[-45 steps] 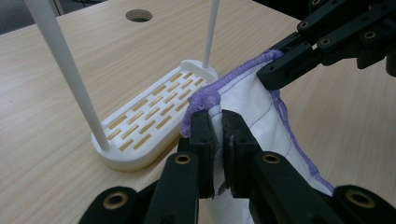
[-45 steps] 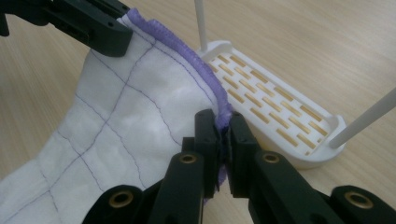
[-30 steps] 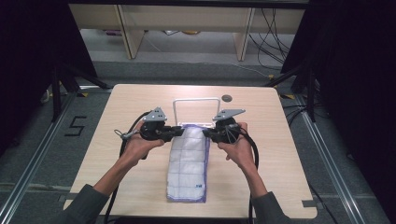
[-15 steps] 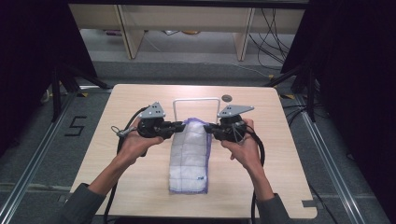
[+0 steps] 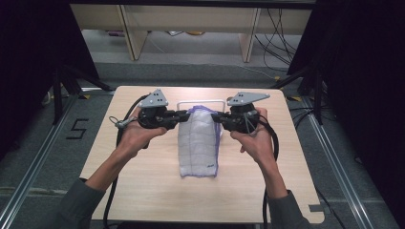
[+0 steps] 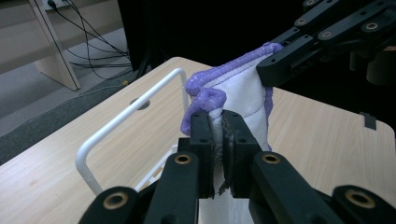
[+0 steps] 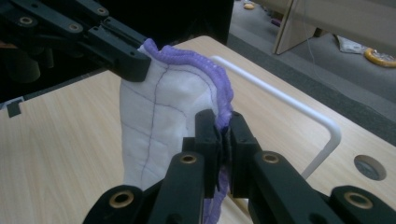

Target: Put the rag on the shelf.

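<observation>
A white quilted cloth with a purple stitched edge [image 5: 199, 140] hangs lifted at its far end over the middle of the wooden table [image 5: 143, 186]; its near end still rests on the tabletop. My left gripper [image 5: 183, 115] is shut on the cloth's far left corner [image 6: 209, 100]. My right gripper [image 5: 215, 116] is shut on the far right corner [image 7: 223, 100]. The two grippers face each other with the cloth [image 7: 161, 121] stretched between them. Just behind the cloth a white wire rack [image 5: 200, 101] stands upright.
The white rack's bar [image 6: 122, 119] runs close beside both grippers, and it appears again as a white bar [image 7: 299, 105] in the right gripper view. A round hole [image 7: 370, 167] sits in the tabletop beyond it. Shelving legs and cables lie on the floor past the table.
Both grippers have risen and moved toward the far side of the table, lifting the cloth's far end higher off the wood and drawing the cloth along with them.
</observation>
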Motion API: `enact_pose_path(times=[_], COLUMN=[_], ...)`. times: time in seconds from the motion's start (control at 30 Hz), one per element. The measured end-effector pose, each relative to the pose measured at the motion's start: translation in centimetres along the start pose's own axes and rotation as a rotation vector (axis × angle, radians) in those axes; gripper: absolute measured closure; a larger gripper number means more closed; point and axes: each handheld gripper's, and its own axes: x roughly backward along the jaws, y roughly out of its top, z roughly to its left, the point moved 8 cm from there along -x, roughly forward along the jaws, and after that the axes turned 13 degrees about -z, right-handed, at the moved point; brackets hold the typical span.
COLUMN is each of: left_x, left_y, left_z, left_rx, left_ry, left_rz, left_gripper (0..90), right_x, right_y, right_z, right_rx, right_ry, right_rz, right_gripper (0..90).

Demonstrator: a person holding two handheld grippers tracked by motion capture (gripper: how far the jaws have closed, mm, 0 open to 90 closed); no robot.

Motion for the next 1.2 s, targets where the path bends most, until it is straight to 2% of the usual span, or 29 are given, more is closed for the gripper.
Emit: enact_pose_path(times=[0.13, 0.17, 0.4, 0.5, 0.57, 0.63, 0.67, 0.7, 0.73, 0.93, 1.07, 1.2], left_x=[-0.1, -0.2, -0.4, -0.4, -0.4, -0.5, -0.6, -0.7, -0.8, -1.4, -1.8, -2.0], left_y=[0.6, 0.7, 1.8, 2.5, 2.9, 3.4, 3.6, 3.8, 4.0, 5.4, 6.0, 6.6], left_z=[0.5, 0.7, 1.9, 2.2, 2.3, 2.5, 2.6, 2.8, 3.0, 4.5, 5.4, 6.1], left_rx=[0.006, 0.007, 0.024, 0.021, 0.02, 0.016, 0.017, 0.016, 0.017, 0.02, 0.021, 0.027], left_ry=[0.013, 0.019, 0.041, 0.048, 0.05, 0.054, 0.055, 0.059, 0.064, 0.085, 0.097, 0.11], left_rz=[-0.011, -0.01, -0.026, -0.032, -0.036, -0.04, -0.042, -0.046, -0.048, -0.058, -0.055, -0.06], left_gripper=[83.3, 83.3, 83.3, 83.4, 83.4, 83.4, 83.4, 83.4, 83.4, 83.5, 83.5, 83.5], right_x=[-0.2, -0.3, -0.6, -0.6, -0.6, -0.7, -0.7, -0.8, -0.8, -1.3, -1.9, -2.4], right_y=[0.8, 0.9, 2.1, 2.7, 3.2, 3.8, 4.0, 4.2, 4.5, 5.6, 6.3, 7.0], right_z=[-0.6, -0.7, -1.8, -2.3, -2.5, -2.8, -3.1, -3.1, -3.4, -3.9, -4.6, -5.0], right_rx=[0.004, -0.01, -0.024, -0.005, -0.018, -0.019, -0.009, -0.03, -0.003, -0.027, -0.014, -0.027], right_ry=[-0.005, -0.007, -0.024, -0.031, -0.04, -0.034, -0.046, -0.04, -0.052, -0.056, -0.056, -0.062], right_rz=[-0.011, -0.013, -0.025, -0.042, -0.047, -0.056, -0.065, -0.064, -0.074, -0.075, -0.082, -0.087], right_gripper=[85.8, 85.8, 85.9, 85.9, 85.8, 85.8, 85.8, 85.8, 85.8, 85.8, 85.8, 85.8])
